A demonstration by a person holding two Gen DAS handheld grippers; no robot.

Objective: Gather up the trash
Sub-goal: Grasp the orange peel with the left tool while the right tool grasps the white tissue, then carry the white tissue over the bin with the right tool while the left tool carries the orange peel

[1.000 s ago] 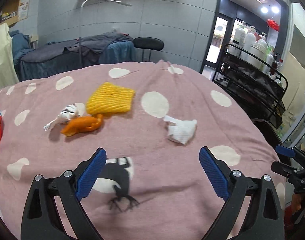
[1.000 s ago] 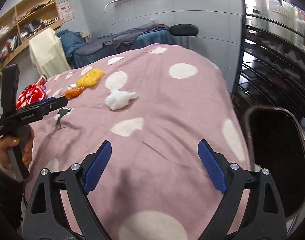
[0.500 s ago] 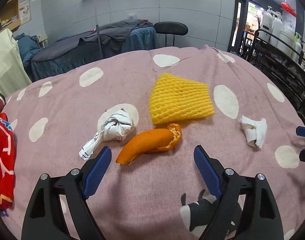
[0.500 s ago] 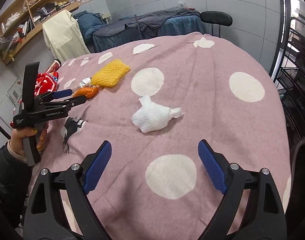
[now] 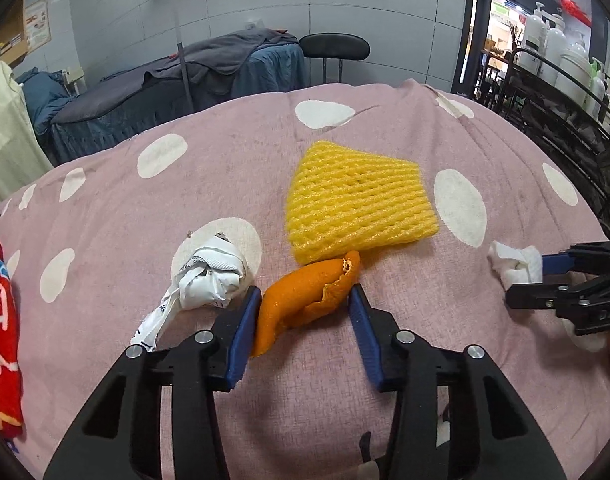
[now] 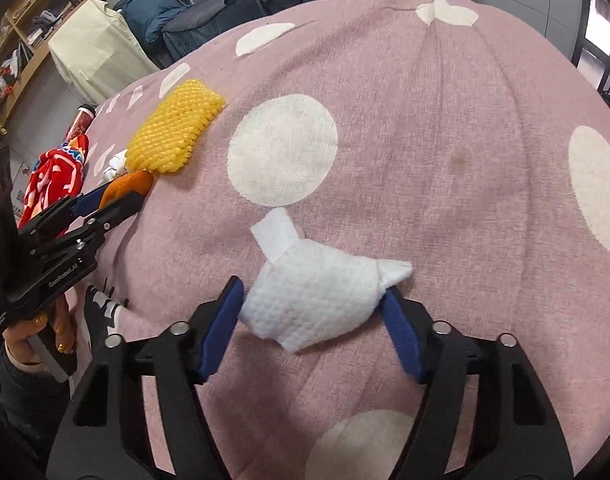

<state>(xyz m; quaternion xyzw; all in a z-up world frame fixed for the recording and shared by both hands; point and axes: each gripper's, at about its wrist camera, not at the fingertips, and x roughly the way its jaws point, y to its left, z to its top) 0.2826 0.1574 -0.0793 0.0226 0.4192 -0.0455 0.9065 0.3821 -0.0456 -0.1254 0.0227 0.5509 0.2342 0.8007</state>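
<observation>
My left gripper [image 5: 303,300] is shut on an orange peel [image 5: 305,294] that lies on the pink spotted cloth [image 5: 225,168]. A crumpled white wrapper [image 5: 205,276] lies just left of it and a yellow foam net [image 5: 357,208] just beyond. My right gripper [image 6: 313,300] is shut on a crumpled white tissue [image 6: 313,296] on the same cloth. The right gripper [image 5: 545,276] with the tissue [image 5: 517,264] also shows at the right of the left wrist view. The left gripper [image 6: 117,196] with the peel [image 6: 131,184] shows at the left of the right wrist view.
A red printed bag [image 5: 1,332] lies at the cloth's left edge, with a can [image 6: 79,122] beside it. A black wire rack with white bottles [image 5: 561,80] stands at the right. A covered bed [image 5: 177,92] and a black stool [image 5: 333,46] stand behind the table.
Both grippers moved forward and down onto the cloth and closed. The left one closed around the orange peel, the right one around the white tissue.
</observation>
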